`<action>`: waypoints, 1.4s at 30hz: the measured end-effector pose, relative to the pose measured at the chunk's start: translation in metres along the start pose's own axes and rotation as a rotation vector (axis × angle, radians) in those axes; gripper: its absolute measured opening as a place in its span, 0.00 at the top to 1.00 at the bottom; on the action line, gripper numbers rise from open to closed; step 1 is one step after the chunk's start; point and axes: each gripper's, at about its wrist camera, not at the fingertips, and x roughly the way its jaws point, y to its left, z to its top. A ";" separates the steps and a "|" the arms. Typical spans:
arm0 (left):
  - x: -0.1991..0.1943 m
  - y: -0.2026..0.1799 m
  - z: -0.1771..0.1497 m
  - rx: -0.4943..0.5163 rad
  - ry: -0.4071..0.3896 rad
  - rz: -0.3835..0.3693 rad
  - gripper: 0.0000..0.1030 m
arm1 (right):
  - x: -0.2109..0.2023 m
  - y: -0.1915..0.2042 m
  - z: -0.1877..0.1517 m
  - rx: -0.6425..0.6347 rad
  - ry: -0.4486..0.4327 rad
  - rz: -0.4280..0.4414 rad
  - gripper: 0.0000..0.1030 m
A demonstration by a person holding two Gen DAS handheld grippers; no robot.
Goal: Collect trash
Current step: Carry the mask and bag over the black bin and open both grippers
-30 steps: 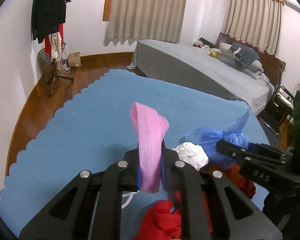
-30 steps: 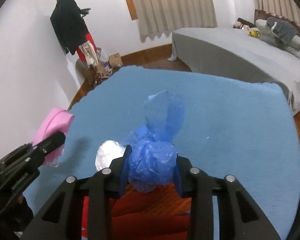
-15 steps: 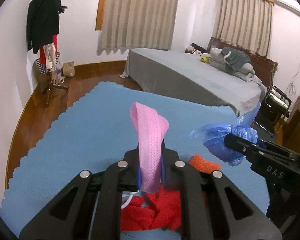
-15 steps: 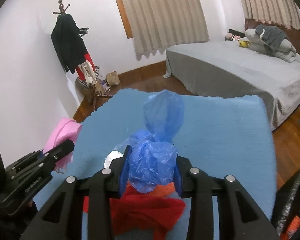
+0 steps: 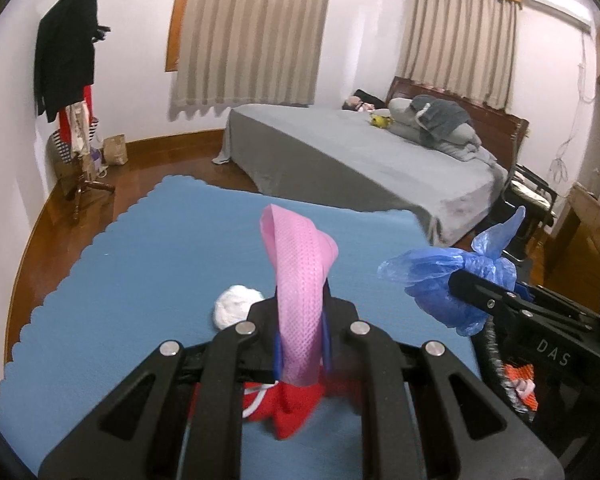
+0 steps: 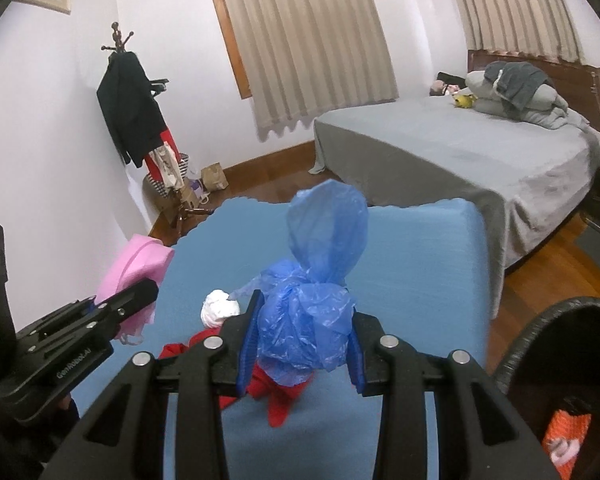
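jaws: left gripper pinches pink mask upright; right gripper clamps knotted blue plastic bag | bin: dark mesh trash bin lies right of right jaws, nearer that hand | left on blue mat: white wad

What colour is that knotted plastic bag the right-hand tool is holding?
Blue, slightly see-through. The plastic bag shows best in the right wrist view.

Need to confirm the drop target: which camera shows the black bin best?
Right wrist view: the black bin shows its curved rim and dark inside at lower right, with orange trash in it. Left wrist view catches only a sliver of it behind the right gripper.
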 end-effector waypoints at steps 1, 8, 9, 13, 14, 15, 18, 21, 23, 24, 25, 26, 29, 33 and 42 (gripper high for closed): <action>-0.002 -0.006 0.000 0.004 -0.001 -0.008 0.87 | -0.006 -0.001 -0.001 -0.002 -0.004 -0.005 0.65; -0.016 -0.035 -0.006 0.023 -0.006 -0.047 0.87 | -0.039 -0.016 -0.007 -0.007 -0.027 -0.043 0.65; -0.017 -0.037 -0.007 0.025 -0.006 -0.050 0.87 | -0.044 -0.020 -0.008 -0.003 -0.029 -0.049 0.65; -0.024 -0.052 -0.012 0.042 -0.001 -0.072 0.87 | -0.060 -0.029 -0.013 0.008 -0.038 -0.066 0.65; -0.025 -0.055 -0.014 0.046 0.002 -0.078 0.87 | -0.065 -0.031 -0.014 0.010 -0.042 -0.070 0.65; -0.027 -0.058 -0.015 0.050 0.004 -0.083 0.87 | -0.068 -0.033 -0.013 0.012 -0.046 -0.073 0.65; -0.030 -0.068 -0.019 0.067 0.011 -0.101 0.87 | -0.081 -0.039 -0.017 0.016 -0.057 -0.087 0.65; -0.034 -0.079 -0.022 0.075 0.015 -0.125 0.87 | -0.093 -0.047 -0.020 0.023 -0.066 -0.105 0.65; -0.036 -0.088 -0.024 0.090 0.013 -0.144 0.87 | -0.099 -0.052 -0.021 0.030 -0.069 -0.117 0.65; -0.037 -0.094 -0.025 0.099 0.011 -0.154 0.87 | -0.103 -0.056 -0.023 0.034 -0.071 -0.126 0.65; -0.038 -0.099 -0.026 0.105 0.010 -0.162 0.87 | -0.107 -0.060 -0.025 0.037 -0.073 -0.134 0.65; -0.038 -0.106 -0.027 0.114 0.009 -0.173 0.87 | -0.110 -0.064 -0.025 0.040 -0.074 -0.141 0.65; -0.039 -0.122 -0.028 0.132 0.011 -0.201 0.87 | -0.122 -0.077 -0.029 0.056 -0.083 -0.169 0.65; -0.042 -0.143 -0.031 0.162 0.009 -0.237 0.87 | -0.136 -0.090 -0.031 0.070 -0.099 -0.204 0.65; -0.045 -0.189 -0.036 0.228 0.004 -0.319 0.87 | -0.166 -0.122 -0.041 0.112 -0.124 -0.284 0.65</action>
